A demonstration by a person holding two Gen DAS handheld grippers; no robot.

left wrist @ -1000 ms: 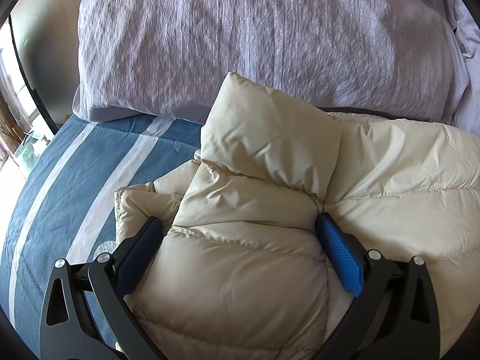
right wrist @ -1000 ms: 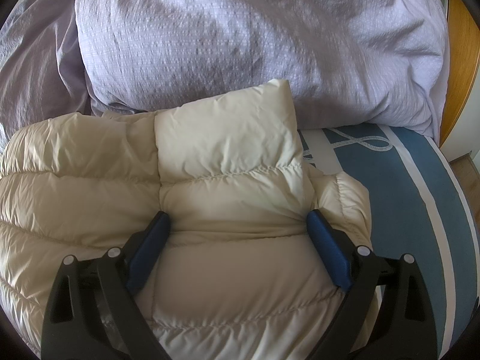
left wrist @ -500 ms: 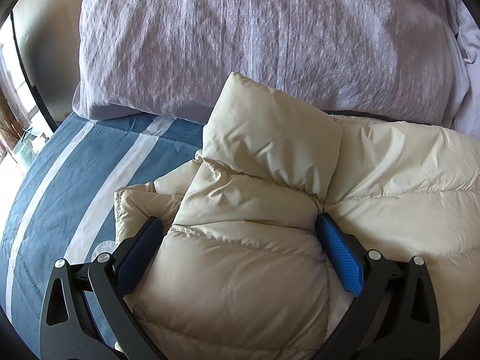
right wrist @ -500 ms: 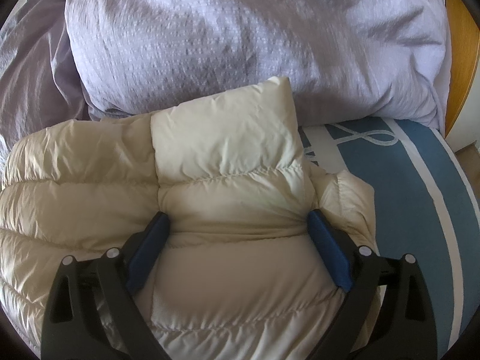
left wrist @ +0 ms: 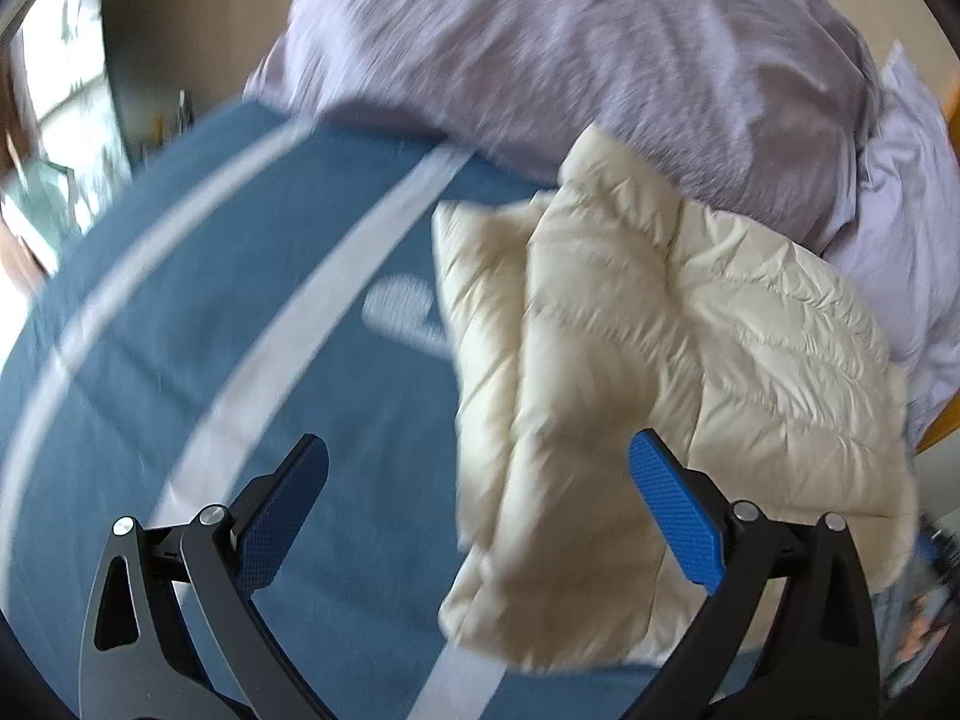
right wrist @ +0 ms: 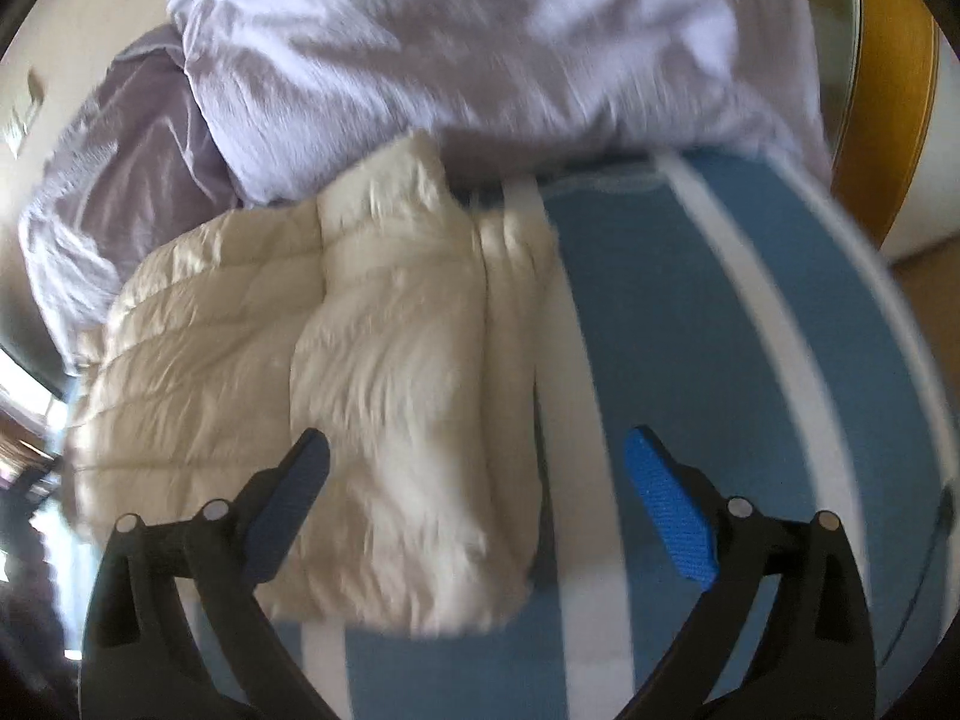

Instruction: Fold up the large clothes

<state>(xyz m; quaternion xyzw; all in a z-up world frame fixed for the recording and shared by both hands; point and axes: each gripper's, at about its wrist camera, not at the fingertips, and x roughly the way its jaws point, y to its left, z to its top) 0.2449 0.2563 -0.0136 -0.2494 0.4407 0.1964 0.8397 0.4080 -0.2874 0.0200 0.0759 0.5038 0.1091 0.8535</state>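
A cream quilted puffer jacket [left wrist: 660,360] lies folded in a compact bundle on the blue bed cover with white stripes [left wrist: 210,330]. It also shows in the right wrist view [right wrist: 336,372]. My left gripper [left wrist: 478,498] is open and empty, raised above the bed, with the jacket's left edge between and behind its fingers. My right gripper [right wrist: 477,495] is open and empty, raised above the jacket's right edge. Both views are blurred by motion.
A large lilac pillow [left wrist: 570,48] lies behind the jacket, against its far edge; it also shows in the right wrist view [right wrist: 480,30]. A wooden bed frame [right wrist: 888,90] runs along the right. A window [left wrist: 42,120] is at the far left.
Both grippers have pulled up and back from the jacket, which they straddled closely before. The left view swung left, the right view swung right. The jacket stays folded on the bed.
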